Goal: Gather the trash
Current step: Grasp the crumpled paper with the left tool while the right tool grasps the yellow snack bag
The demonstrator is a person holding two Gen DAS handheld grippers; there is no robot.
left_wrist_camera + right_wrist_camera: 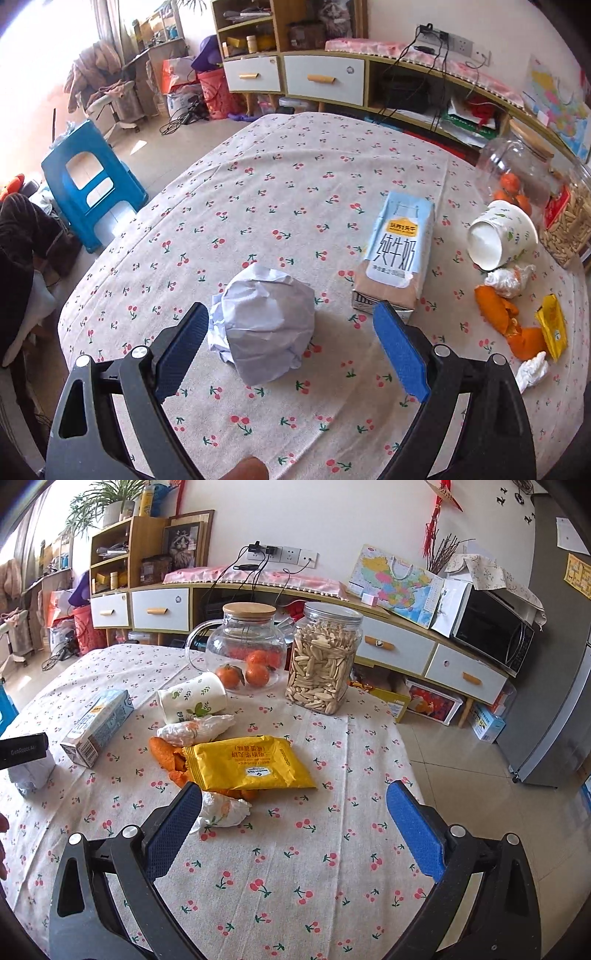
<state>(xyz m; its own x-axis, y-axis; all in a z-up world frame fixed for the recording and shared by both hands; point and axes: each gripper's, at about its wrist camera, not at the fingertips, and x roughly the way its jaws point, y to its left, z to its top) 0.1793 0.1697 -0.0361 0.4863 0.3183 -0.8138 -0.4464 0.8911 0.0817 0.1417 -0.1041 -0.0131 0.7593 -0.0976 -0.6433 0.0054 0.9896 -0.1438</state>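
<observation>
A crumpled ball of white paper (264,321) lies on the cherry-print tablecloth (295,177), between the wide-apart blue pads of my left gripper (291,314), which is open and not pressing it. A blue milk carton (397,251) lies on its side just beyond the right pad. In the right wrist view, my right gripper (293,792) is open over the cloth. A yellow snack wrapper (251,762), orange peel (164,755) and two crumpled tissues (221,812) (195,729) lie just ahead of it. A paper cup (192,698) lies tipped over.
A glass jug with tangerines (247,653) and a clear jar of seeds (321,661) stand at the table's far side. A blue plastic stool (92,184) stands on the floor to the left. The table edge (402,746) drops off on the right.
</observation>
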